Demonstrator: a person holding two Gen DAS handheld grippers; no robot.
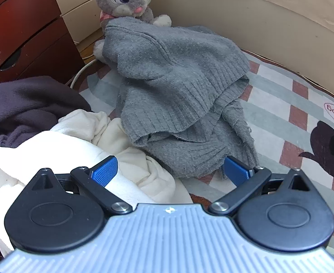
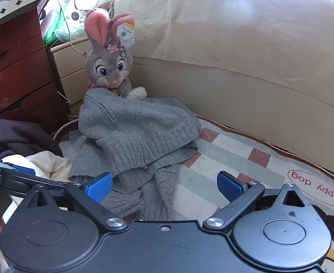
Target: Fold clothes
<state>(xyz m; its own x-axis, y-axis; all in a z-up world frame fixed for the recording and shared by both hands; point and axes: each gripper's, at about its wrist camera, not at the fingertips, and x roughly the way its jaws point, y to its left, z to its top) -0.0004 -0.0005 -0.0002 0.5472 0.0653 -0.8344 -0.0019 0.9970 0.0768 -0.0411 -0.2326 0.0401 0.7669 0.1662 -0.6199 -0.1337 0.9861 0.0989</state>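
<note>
Checked rug (image 2: pixel 246 159) covered the floor beside a beige bed base (image 2: pixel 246 91), with a red-brown drawer unit (image 1: pixel 19 29) at upper left. At frame centre a crumpled grey knit sweater (image 1: pixel 173 86) lay heaped against a plush rabbit (image 2: pixel 109 68). Cream (image 1: pixel 60 145) and dark purple garments (image 1: pixel 23 107) sat lower left. Both the left gripper (image 1: pixel 171 170) and right gripper (image 2: pixel 164 185) hung released, jaws spread wide, holding nothing.

A home bedroom: plush rabbit (image 2: pixel 109 68), wooden drawers (image 2: pixel 14 68) (dark red), checked rug (image 2: pixel 246 159).
</note>
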